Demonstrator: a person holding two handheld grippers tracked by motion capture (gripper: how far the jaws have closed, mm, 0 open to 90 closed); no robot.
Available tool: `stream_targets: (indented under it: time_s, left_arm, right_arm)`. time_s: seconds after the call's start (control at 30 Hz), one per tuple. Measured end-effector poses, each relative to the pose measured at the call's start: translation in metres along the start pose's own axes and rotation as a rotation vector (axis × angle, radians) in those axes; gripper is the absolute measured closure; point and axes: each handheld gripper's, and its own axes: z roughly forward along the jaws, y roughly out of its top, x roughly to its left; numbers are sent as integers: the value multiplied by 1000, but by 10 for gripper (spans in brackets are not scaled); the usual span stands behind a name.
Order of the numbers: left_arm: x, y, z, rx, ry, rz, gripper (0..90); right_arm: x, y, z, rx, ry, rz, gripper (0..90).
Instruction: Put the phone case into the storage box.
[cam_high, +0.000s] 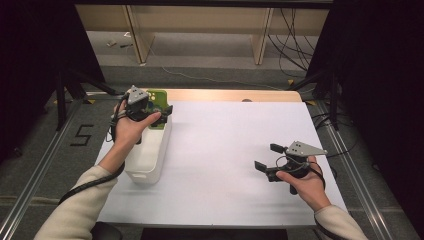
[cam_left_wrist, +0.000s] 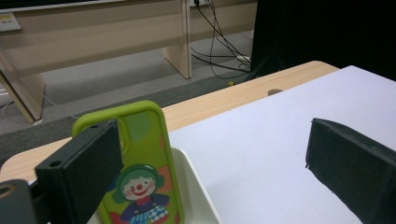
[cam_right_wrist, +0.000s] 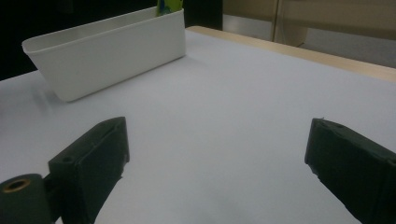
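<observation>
Spreading wide, my left gripper (cam_high: 159, 111) has both jaws apart with nothing clamped between them. In the left gripper view the green phone case (cam_left_wrist: 140, 163) stands just behind the left-hand jaw, at about nine o'clock from the gap, upright, its clown picture facing me; I cannot tell whether that jaw touches it. One case, and it sits in the far end of the one white bin (cam_high: 150, 155), which lies at nine o'clock on the white mat (cam_high: 225, 150). My right gripper (cam_high: 267, 160) hovers at four o'clock on that mat, jaws also wide apart and holding nothing. From there the bin (cam_right_wrist: 107, 51) lies well away at eleven o'clock, a sliver of green case (cam_right_wrist: 166, 7) poking above its rim.
</observation>
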Motion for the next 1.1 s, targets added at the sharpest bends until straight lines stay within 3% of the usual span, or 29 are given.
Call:
stream_targets:
  time_s: [1.1]
  left_arm:
    - [-34,-18,-26,6,-116,42,55]
  right_arm:
    - [1,0,0,-2,4,-4,75]
